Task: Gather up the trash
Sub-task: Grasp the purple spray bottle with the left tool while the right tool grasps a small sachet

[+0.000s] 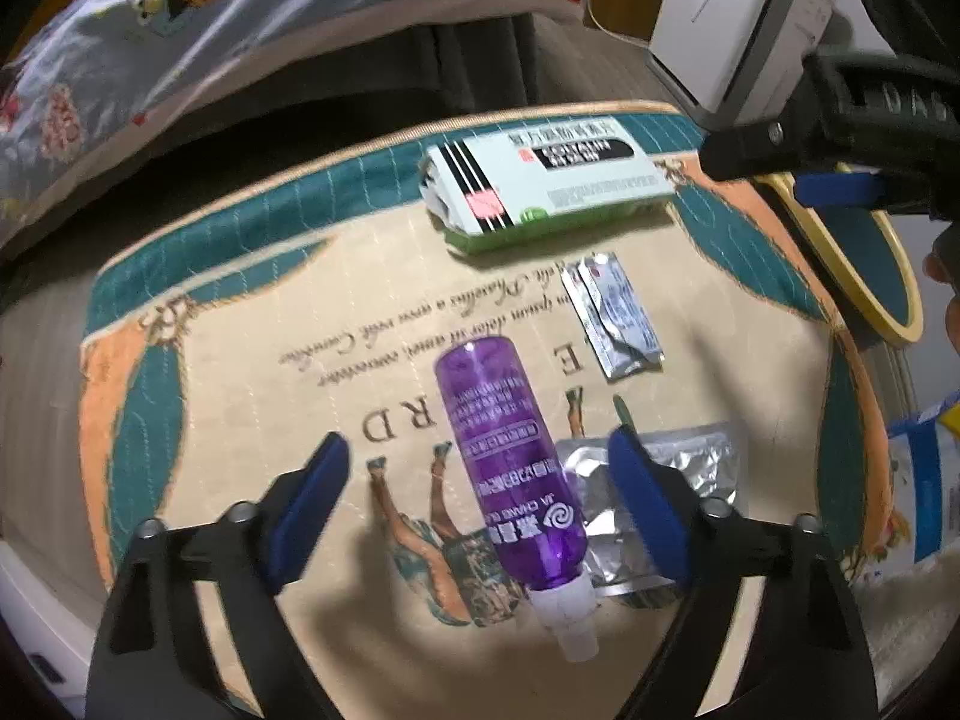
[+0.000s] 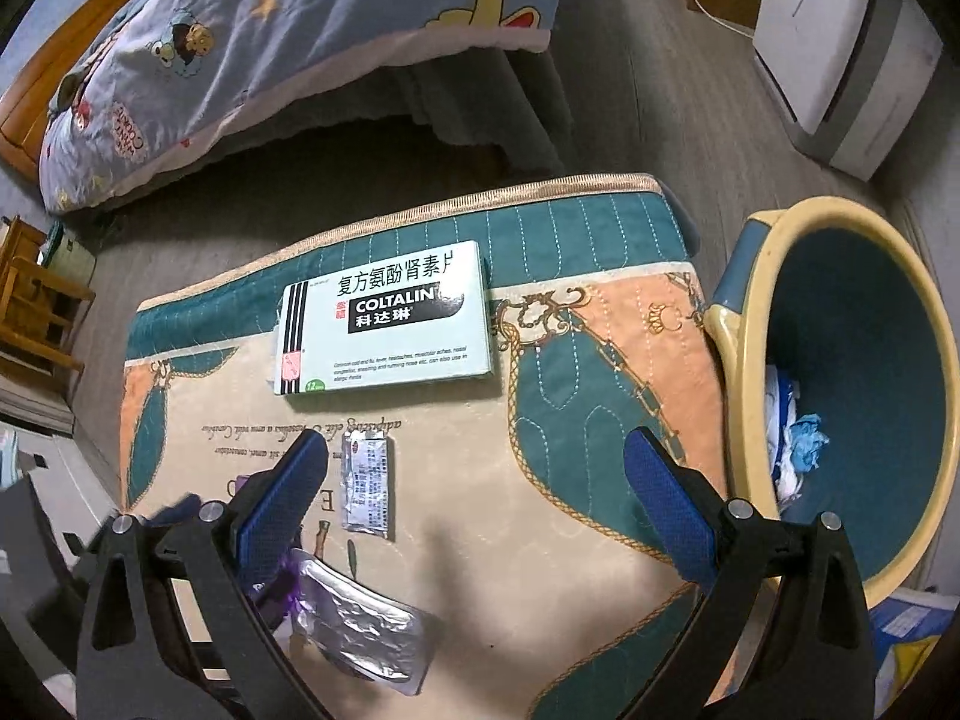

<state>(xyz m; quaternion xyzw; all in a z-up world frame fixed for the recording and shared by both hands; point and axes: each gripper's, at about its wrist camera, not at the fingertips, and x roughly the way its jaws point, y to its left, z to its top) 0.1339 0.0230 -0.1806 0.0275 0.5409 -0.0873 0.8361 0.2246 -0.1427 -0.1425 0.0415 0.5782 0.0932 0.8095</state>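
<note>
A purple spray bottle [image 1: 510,462] lies on the patterned mat [image 1: 252,324] between the fingers of my open left gripper [image 1: 480,468], which hovers over it. A silver blister pack [image 1: 654,504] lies beside the bottle, also in the right wrist view [image 2: 360,618]. A foil sachet [image 1: 618,318] [image 2: 367,489] and a green-white Coltalin medicine box [image 1: 540,186] [image 2: 384,318] lie farther along the mat. My right gripper [image 2: 480,480] is open and empty above the mat, left of the yellow-rimmed teal bin [image 2: 744,360], which holds crumpled white and blue trash [image 2: 792,438].
A bed with a cartoon quilt [image 2: 270,42] stands beyond the mat. A white appliance [image 2: 840,60] sits at the far right on the wood floor. A wooden stool [image 2: 36,312] is at the left. A blue-yellow bag [image 1: 924,480] lies right of the mat.
</note>
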